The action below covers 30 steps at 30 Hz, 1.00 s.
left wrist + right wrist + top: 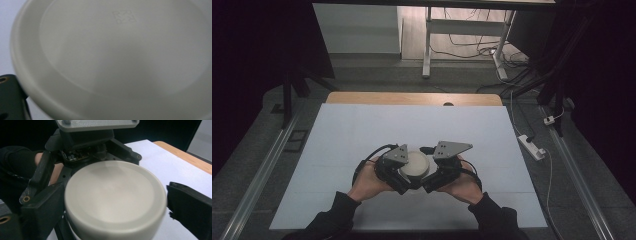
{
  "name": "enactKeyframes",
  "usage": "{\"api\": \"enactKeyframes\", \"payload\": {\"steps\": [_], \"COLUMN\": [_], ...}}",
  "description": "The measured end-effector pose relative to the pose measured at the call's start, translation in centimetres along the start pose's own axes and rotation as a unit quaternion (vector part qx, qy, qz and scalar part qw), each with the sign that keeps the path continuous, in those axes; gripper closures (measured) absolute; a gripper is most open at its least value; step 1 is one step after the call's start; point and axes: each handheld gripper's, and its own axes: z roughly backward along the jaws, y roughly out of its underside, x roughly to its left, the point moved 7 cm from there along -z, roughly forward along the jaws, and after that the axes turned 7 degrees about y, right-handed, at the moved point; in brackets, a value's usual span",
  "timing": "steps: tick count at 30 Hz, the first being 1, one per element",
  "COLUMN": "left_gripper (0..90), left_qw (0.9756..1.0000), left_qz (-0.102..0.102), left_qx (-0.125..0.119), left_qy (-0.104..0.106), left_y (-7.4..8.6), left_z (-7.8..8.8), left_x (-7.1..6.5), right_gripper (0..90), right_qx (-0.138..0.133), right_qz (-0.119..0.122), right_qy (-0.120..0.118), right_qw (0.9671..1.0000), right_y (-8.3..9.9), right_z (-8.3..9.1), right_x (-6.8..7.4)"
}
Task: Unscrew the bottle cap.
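One white round container (115, 200) between two tools: right tool (432, 181) pinching it, left tool (401, 181) clamping opposite side.

Dim room, close-ups v. blurry

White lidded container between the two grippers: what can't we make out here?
- High view: the white container has its sides hidden by the left gripper and right gripper; jaw contact unreadable.
- Left gripper view: embossed mark on the lid is blurred, illegible; container cut off by the frame edges.
- Right gripper view: container base cut off by the bottom edge; rim blurred.
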Motion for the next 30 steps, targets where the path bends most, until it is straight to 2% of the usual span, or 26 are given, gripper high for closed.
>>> {"api": "enactKeyframes", "payload": {"steps": [3, 7, 9, 10, 11, 12, 14, 18, 19, 21, 23, 25, 27, 28, 29, 30], "left_gripper": [6.9, 6.9, 6.9, 6.9, 6.9, 6.9, 6.9, 6.9, 6.9, 6.8, 6.8, 6.8, 6.8, 6.8, 6.8, 6.8], "left_qw": [1.0000, 0.9994, 0.9984, 0.9984, 0.9976, 0.9961, 0.9935, 0.9871, 0.9871, 0.9875, 0.9900, 0.9926, 0.9950, 0.9950, 0.9961, 0.9969], "left_qz": [-0.004, -0.018, -0.030, -0.030, -0.038, -0.051, -0.066, -0.097, -0.098, -0.098, -0.088, -0.075, -0.064, -0.064, -0.055, -0.049], "left_qx": [0.000, 0.001, 0.003, 0.003, 0.005, 0.009, 0.012, 0.024, 0.023, 0.024, 0.022, 0.019, 0.017, 0.017, 0.017, 0.015], "left_qy": [0.004, 0.030, 0.047, 0.047, 0.057, 0.071, 0.092, 0.125, 0.124, 0.121, 0.108, 0.093, 0.075, 0.075, 0.067, 0.061], "left_y": [0.0, 0.1, 0.1, 0.1, 0.2, 0.2, 0.2, 0.3, 0.3, 0.3, 0.3, 0.3, 0.3, 0.3, 0.4, 0.4], "left_z": [0.0, 0.1, 0.0, 0.0, 0.0, 0.0, -0.1, -0.4, -0.4, -0.5, -0.5, -0.4, -0.3, -0.3, -0.3, -0.3], "left_x": [-0.1, -0.5, -0.8, -0.8, -1.0, -1.4, -1.9, -3.0, -3.1, -3.0, -2.6, -2.2, -1.7, -1.7, -1.4, -1.2], "right_gripper": [6.8, 6.9, 6.9, 6.9, 7.0, 6.9, 6.9, 6.9, 6.8, 6.8, 6.7, 6.0, 1.4, 1.1, 0.5, 0.0], "right_qx": [-0.006, -0.002, -0.001, -0.001, 0.002, 0.001, -0.003, -0.007, -0.008, -0.007, -0.005, -0.013, -0.024, -0.024, -0.020, -0.017], "right_qz": [0.009, 0.010, 0.013, 0.013, 0.017, 0.020, 0.023, 0.043, 0.049, 0.054, 0.041, 0.029, 0.012, 0.004, -0.005, -0.010], "right_qy": [-0.002, -0.020, -0.040, -0.040, -0.070, -0.081, -0.116, -0.184, -0.193, -0.195, -0.193, -0.173, -0.159, -0.146, -0.124, -0.112], "right_qw": [0.9999, 0.9997, 0.9991, 0.9991, 0.9974, 0.9965, 0.9930, 0.9821, 0.9799, 0.9793, 0.9804, 0.9844, 0.9870, 0.9890, 0.9921, 0.9935], "right_y": [0.0, 0.0, 0.0, 0.0, 0.1, 0.2, 0.3, 0.6, 0.7, 0.9, 0.8, 0.6, 0.2, -0.1, -0.3, -0.4], "right_z": [0.1, 0.2, 0.3, 0.3, 0.5, 0.6, 0.8, 1.4, 1.5, 1.6, 1.5, 1.4, 1.6, 1.7, 1.7, 1.7], "right_x": [0.3, 0.5, 0.7, 0.7, 0.9, 0.9, 1.2, 1.8, 2.0, 1.9, 1.7, 1.4, 1.1, 0.8, 0.4, 0.2]}}
